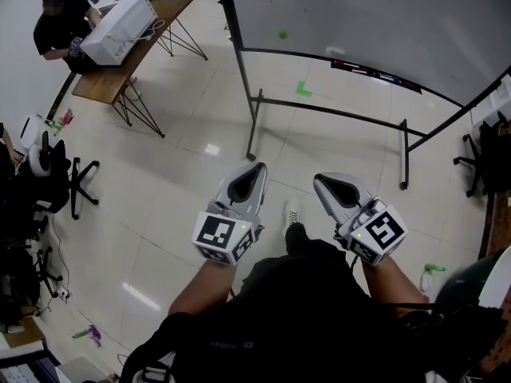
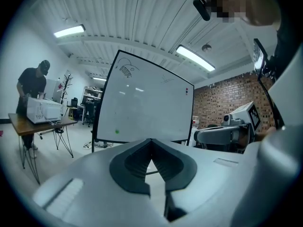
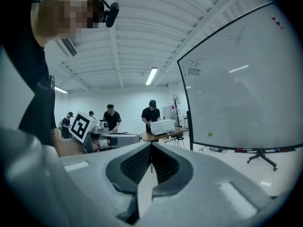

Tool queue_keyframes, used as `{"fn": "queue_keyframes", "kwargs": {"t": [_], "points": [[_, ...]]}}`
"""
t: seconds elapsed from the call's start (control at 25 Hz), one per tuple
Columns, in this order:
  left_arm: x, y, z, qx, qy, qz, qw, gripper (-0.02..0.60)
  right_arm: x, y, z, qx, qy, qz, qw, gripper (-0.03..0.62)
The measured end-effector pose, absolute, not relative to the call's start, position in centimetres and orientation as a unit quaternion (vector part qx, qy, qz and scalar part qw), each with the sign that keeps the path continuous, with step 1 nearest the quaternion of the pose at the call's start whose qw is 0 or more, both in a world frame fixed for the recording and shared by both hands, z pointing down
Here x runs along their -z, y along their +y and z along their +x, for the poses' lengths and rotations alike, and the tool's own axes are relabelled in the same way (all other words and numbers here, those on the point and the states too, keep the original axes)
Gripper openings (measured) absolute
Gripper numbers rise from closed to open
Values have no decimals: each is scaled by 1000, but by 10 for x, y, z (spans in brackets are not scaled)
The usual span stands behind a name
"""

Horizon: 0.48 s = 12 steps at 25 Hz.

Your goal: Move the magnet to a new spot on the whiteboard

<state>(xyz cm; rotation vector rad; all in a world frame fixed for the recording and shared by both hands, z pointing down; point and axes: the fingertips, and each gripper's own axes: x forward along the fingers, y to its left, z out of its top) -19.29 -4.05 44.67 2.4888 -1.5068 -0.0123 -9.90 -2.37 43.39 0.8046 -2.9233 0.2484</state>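
Observation:
A small green magnet (image 1: 283, 34) sticks low on the whiteboard (image 1: 375, 14), which stands on a black frame ahead of me. The magnet (image 2: 117, 131) shows at the board's lower left in the left gripper view, and the magnet (image 3: 210, 135) also shows in the right gripper view. My left gripper (image 1: 254, 168) and right gripper (image 1: 319, 180) are held side by side in front of my body, well short of the board. Each has its jaws meeting at the tips with nothing between them.
The board's stand legs (image 1: 252, 146) reach onto the tiled floor, near a green tape mark (image 1: 303, 89). Markers lie on the board's tray (image 1: 375, 72). At far left a person works at a wooden table (image 1: 128, 46) with a white box. Office chairs (image 1: 48, 174) stand at left.

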Motion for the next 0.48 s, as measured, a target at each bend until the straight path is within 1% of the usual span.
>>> {"fn": "queue_keyframes", "kwargs": {"t": [0.16, 0.48], "points": [[-434, -100, -199, 7, -521, 846, 112, 15, -421, -87, -106, -71, -964, 254, 39, 2], [-417, -209, -207, -9, -538, 840, 77, 15, -420, -207, -108, -67, -965, 254, 22, 2]]}}
